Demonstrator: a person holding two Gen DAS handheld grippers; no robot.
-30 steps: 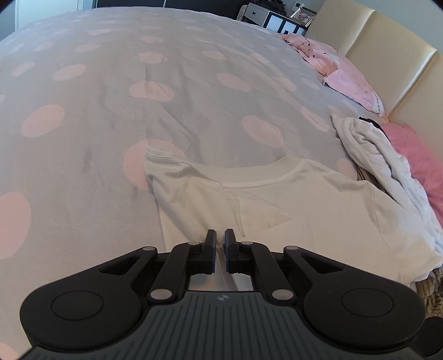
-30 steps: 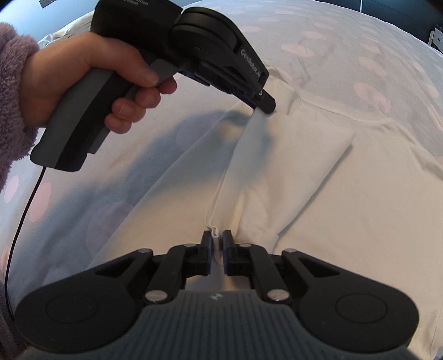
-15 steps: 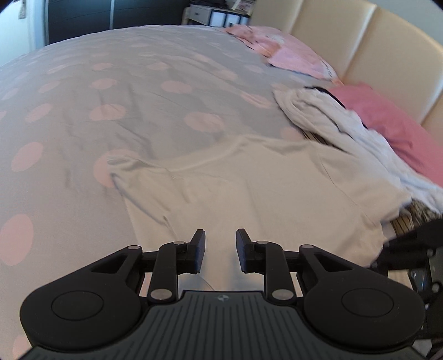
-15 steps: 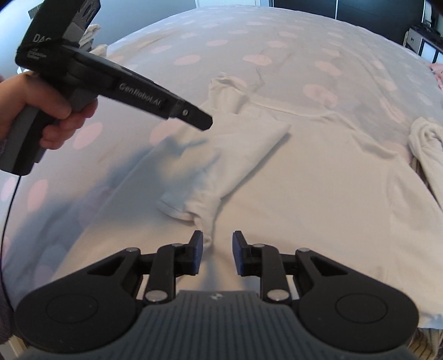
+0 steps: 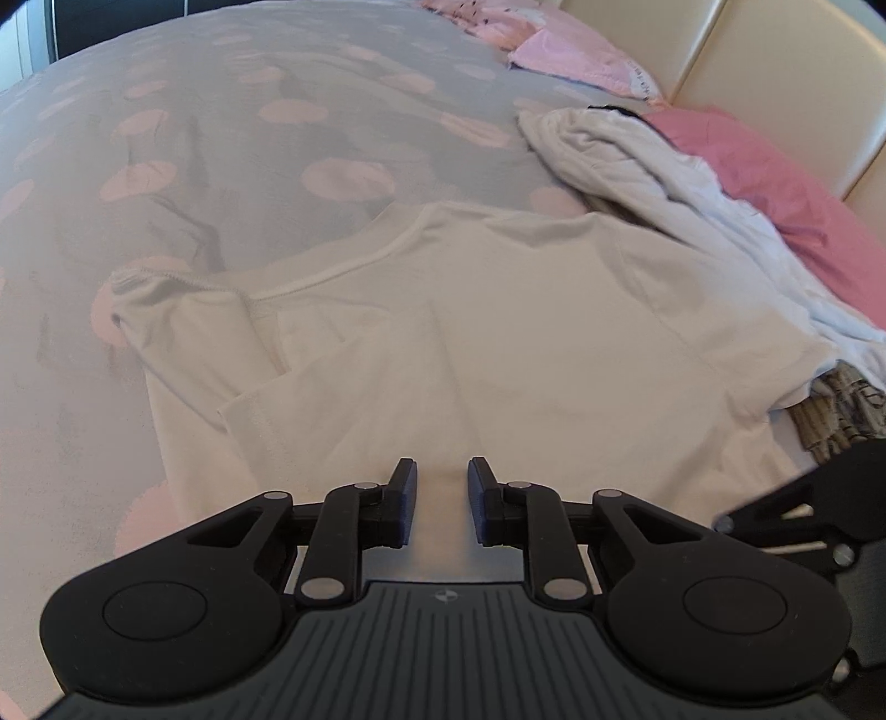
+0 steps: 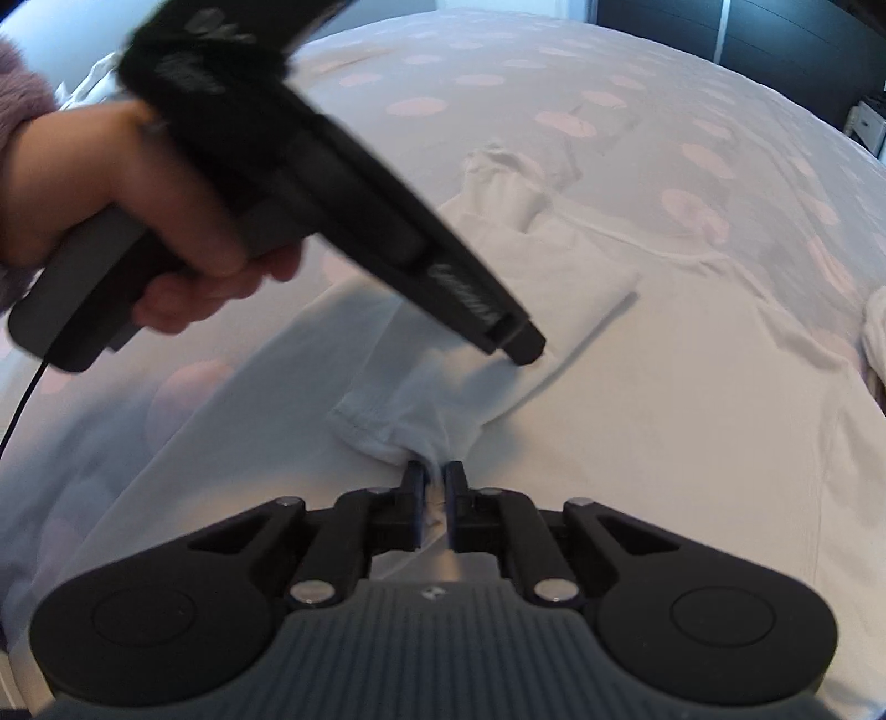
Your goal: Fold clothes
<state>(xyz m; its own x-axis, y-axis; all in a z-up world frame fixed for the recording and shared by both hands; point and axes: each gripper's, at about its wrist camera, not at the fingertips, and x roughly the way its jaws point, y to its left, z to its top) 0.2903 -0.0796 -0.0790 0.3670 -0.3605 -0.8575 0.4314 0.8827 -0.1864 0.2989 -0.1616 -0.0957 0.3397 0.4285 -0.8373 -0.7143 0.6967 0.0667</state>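
Observation:
A white T-shirt (image 5: 526, 343) lies flat on the spotted duvet (image 5: 277, 138), its left sleeve (image 6: 554, 310) folded in over the chest. My left gripper (image 5: 441, 482) hovers low over the shirt's middle. Its jaws are closing, with a gap still between the pads and nothing pinched. In the right wrist view a hand (image 6: 83, 183) holds the left gripper (image 6: 523, 349), its tip just above the folded sleeve. My right gripper (image 6: 434, 476) is closing on the sleeve's hem, and a bunch of white cloth is pinched between its pads.
A heap of white clothes (image 5: 637, 166) lies at the shirt's right, over a patterned garment (image 5: 836, 410). Pink pillows (image 5: 775, 188) lean on the cream headboard (image 5: 775, 66). Dark furniture (image 6: 747, 39) stands beyond the bed. The duvet stretches wide to the left.
Both grippers opened and dropped the sleeve onto the shirt. The right one has since closed on the sleeve's hem. The left one slid right over the shirt's middle and its jaws narrowed.

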